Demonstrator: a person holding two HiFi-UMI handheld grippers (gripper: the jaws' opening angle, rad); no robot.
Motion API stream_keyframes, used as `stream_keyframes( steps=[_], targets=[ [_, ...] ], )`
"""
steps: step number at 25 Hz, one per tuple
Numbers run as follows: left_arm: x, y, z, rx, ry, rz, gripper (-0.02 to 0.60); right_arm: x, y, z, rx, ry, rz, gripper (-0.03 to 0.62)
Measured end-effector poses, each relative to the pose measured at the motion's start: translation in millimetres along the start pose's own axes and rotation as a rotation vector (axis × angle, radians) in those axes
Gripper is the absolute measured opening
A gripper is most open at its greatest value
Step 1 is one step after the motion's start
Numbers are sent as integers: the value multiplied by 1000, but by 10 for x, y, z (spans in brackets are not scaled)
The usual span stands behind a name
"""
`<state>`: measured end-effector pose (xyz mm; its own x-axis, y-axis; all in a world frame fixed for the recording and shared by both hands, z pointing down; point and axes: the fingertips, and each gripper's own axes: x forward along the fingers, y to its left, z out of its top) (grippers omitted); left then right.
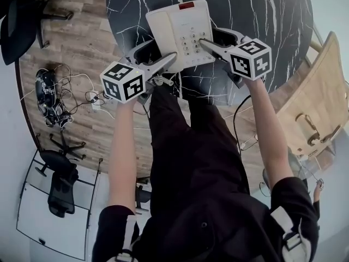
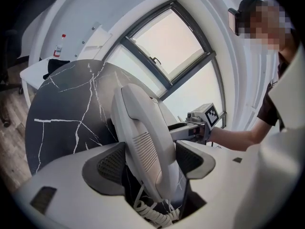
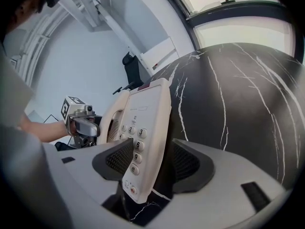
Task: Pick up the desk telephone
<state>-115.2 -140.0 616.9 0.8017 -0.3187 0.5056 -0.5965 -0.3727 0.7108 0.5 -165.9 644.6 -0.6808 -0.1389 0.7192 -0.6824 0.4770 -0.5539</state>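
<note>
A cream desk telephone (image 1: 180, 29) lies near the front edge of a round black marble table (image 1: 262, 15), with its handset (image 1: 161, 29) on the left side. My left gripper (image 1: 162, 52) straddles that left side. In the left gripper view the handset (image 2: 143, 142) stands between the wide-spread jaws of that gripper (image 2: 148, 161), which are open. My right gripper (image 1: 211, 37) straddles the keypad side. In the right gripper view the telephone (image 3: 143, 128) fills the gap of that gripper (image 3: 152, 163), one pad beside the keys and the other at the underside.
The handset's coiled cord (image 2: 152, 211) hangs at the near end. Office chairs (image 1: 22, 15) and a tangle of cables (image 1: 54, 97) sit on the wooden floor to the left. A pale wooden chair (image 1: 316, 108) is at the right. A white desk with a bottle (image 2: 59, 46) stands beyond the table.
</note>
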Motion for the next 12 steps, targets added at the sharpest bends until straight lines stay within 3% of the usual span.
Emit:
stream_keyframes(
  steps=[4,12],
  targets=[
    [4,-1,0,-3,14,-14,351,20,13,-6,31,-1,57,262],
    [12,-1,0,-5,16,-23,351,37,34,-33,191,-62,171,233]
  ],
)
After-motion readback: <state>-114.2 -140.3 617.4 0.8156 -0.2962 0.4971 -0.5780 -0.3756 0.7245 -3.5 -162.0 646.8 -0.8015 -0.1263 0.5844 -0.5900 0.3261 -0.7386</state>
